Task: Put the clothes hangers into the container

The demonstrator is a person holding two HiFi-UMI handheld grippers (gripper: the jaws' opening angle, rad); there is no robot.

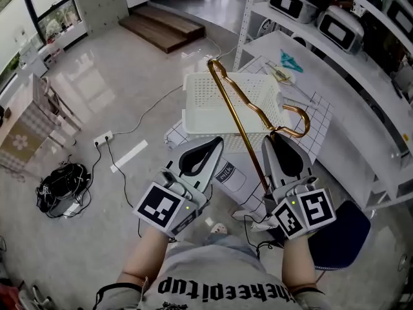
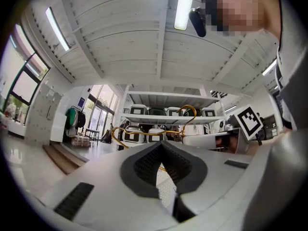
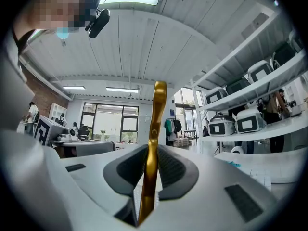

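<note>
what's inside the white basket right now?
Only perforated walls show inside the white basket; no hangers visible. The gold hanger in the right hand-held gripper crosses it, and the near rim covers part of the bottom.

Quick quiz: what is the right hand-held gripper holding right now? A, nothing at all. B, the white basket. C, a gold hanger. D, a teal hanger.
C: the right hand-held gripper has its jaws clamped on the bar of the gold hanger, which in the head view slants up across the white basket.
</note>
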